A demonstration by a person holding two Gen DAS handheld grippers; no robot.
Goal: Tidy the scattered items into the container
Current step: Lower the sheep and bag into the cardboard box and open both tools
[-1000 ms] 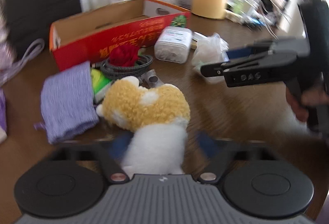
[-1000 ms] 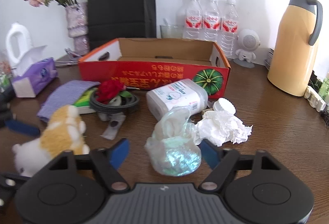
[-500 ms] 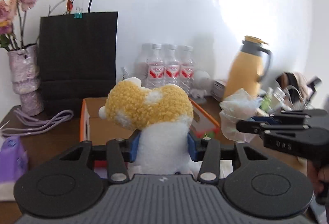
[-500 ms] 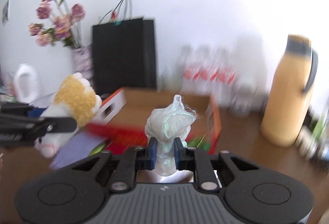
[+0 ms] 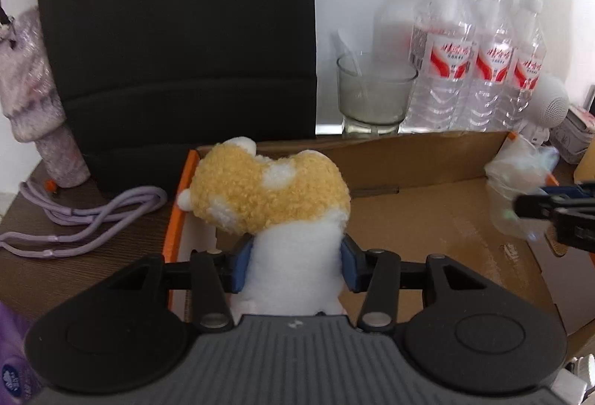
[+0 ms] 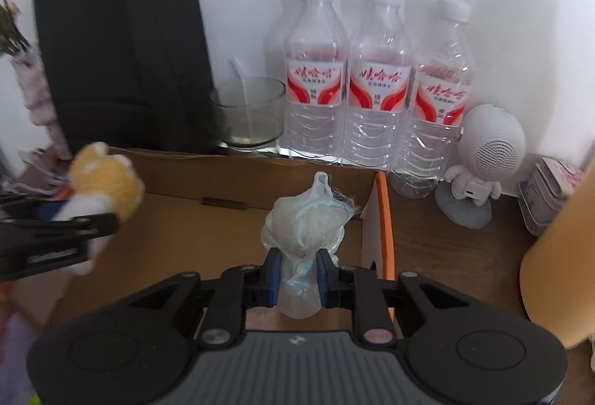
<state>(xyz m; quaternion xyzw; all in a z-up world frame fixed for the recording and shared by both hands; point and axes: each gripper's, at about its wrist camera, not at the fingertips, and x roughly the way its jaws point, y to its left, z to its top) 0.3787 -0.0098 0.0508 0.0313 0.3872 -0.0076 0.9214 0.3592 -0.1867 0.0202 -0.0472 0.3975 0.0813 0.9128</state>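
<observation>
- The plush toy [image 5: 271, 196] is seen as curly, fuzzy cloth.
- The bag [image 6: 305, 230] is made of thin, crinkled, faintly iridescent plastic.
- The box [image 5: 427, 219] is matt brown cardboard.
- The bottles [image 6: 375, 89] are clear, glossy, ribbed plastic.
- The surface [image 5: 74, 211] is dark grained wood.

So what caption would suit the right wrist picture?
Right gripper holding a crumpled plastic bag over the cardboard box, plush toy alongside.
</observation>
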